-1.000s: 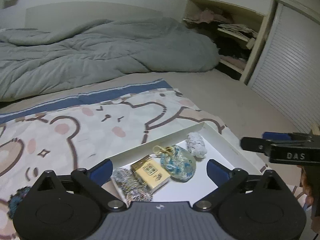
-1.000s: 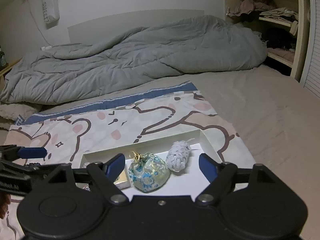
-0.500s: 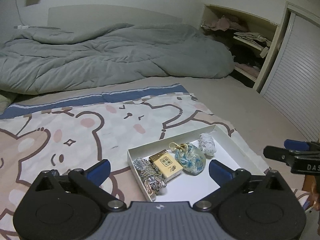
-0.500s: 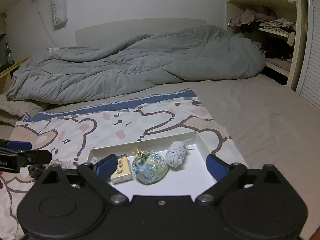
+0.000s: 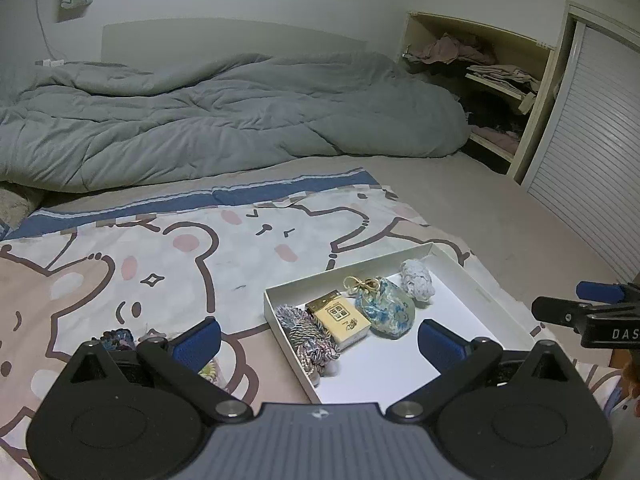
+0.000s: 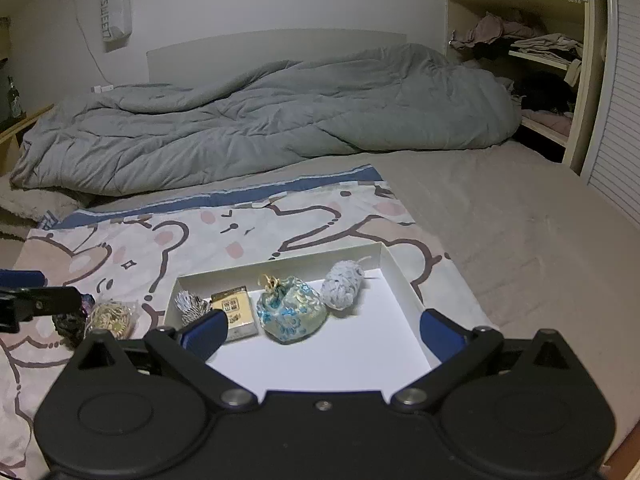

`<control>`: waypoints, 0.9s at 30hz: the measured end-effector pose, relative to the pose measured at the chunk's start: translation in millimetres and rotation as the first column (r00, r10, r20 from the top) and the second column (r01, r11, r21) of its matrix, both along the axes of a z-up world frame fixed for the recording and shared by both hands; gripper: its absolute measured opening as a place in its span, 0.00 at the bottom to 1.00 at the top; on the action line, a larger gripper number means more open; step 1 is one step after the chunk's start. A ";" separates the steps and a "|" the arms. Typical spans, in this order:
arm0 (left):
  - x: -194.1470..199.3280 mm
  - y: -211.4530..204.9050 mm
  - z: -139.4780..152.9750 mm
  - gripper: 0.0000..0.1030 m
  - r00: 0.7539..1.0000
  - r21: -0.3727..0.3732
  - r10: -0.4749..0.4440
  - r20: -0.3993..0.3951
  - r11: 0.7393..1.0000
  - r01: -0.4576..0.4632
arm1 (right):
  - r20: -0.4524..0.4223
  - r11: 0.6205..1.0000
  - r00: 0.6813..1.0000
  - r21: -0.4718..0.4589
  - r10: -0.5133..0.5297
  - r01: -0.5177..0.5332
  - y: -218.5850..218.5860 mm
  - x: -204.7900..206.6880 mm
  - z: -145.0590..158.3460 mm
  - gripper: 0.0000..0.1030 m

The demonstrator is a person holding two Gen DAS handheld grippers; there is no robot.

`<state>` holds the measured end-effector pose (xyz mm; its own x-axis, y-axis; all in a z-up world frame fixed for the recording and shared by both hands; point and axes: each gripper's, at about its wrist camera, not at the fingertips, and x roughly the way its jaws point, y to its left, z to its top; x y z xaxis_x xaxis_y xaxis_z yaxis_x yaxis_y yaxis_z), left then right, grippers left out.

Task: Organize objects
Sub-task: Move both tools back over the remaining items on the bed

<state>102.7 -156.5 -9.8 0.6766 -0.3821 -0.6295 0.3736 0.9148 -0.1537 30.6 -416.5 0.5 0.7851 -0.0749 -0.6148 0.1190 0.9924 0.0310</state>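
A white tray [image 5: 476, 280] [image 6: 398, 270] lies on a bear-print blanket [image 5: 160, 248]. In it lie a twisted cord bundle [image 5: 308, 334], a gold box [image 5: 344, 318] [image 6: 236, 312], a blue floral pouch [image 5: 386, 308] [image 6: 290, 314] and a pale knitted ball [image 5: 416, 280] [image 6: 344, 284]. A dark knitted piece [image 5: 116, 338] [image 6: 72, 322] and a yellowish packet [image 6: 110, 318] lie on the blanket left of the tray. My left gripper [image 5: 318, 340] is open and empty above the tray's near left corner. My right gripper [image 6: 324, 332] is open and empty above the tray's near edge.
A rumpled grey duvet [image 5: 224, 120] covers the far half of the bed. Open shelves with folded clothes [image 5: 492, 76] and a slatted door [image 5: 592, 152] stand at the right. A white bag [image 6: 116, 8] hangs on the wall.
Both grippers have pulled back and up from the tray, so it looks smaller and farther. The left view has swung left, bringing the loose items on the blanket into sight.
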 end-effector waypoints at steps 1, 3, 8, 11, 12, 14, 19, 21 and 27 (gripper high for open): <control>-0.2 1.0 -0.4 1.00 1.000 0.004 0.001 0.000 1.000 -0.001 | -0.001 1.000 1.000 0.001 0.001 -0.001 0.1 0.1 -0.4 1.00; -0.4 2.5 -1.3 1.00 1.000 0.010 0.013 -0.003 1.000 -0.013 | -0.004 1.000 1.000 0.010 0.005 -0.005 0.1 0.2 -0.9 1.00; -1.3 12.1 -2.8 1.00 1.000 0.006 0.024 -0.012 1.000 -0.023 | -0.016 1.000 1.000 0.011 -0.005 0.006 1.6 2.2 -4.8 1.00; -1.9 19.4 -1.9 1.00 0.999 0.004 0.031 -0.009 1.000 -0.031 | -0.015 1.000 1.000 0.023 -0.006 0.006 3.9 3.8 -5.2 1.00; -2.0 22.3 -1.7 1.00 0.999 0.002 0.037 -0.008 0.999 -0.037 | -0.015 1.000 1.000 0.027 -0.007 0.007 4.7 5.0 -5.3 1.00; -1.2 30.0 -0.9 1.00 0.999 -0.004 0.050 -0.008 0.999 -0.050 | -0.014 0.999 1.000 0.040 -0.009 0.010 6.8 8.3 -6.4 1.00; 0.3 53.3 2.0 1.00 0.996 -0.017 0.087 -0.013 0.996 -0.087 | -0.021 0.998 1.000 0.056 0.013 -0.012 23.0 19.7 -8.9 1.00; 1.0 65.2 3.2 1.00 0.994 -0.022 0.110 -0.014 0.994 -0.111 | -0.021 0.998 0.999 0.052 0.031 -0.029 33.0 24.4 -9.1 1.00; -0.7 94.5 4.3 1.00 0.986 -0.007 0.165 -0.011 0.986 -0.165 | -0.026 0.994 0.995 0.042 0.097 -0.096 66.0 37.9 -10.0 1.00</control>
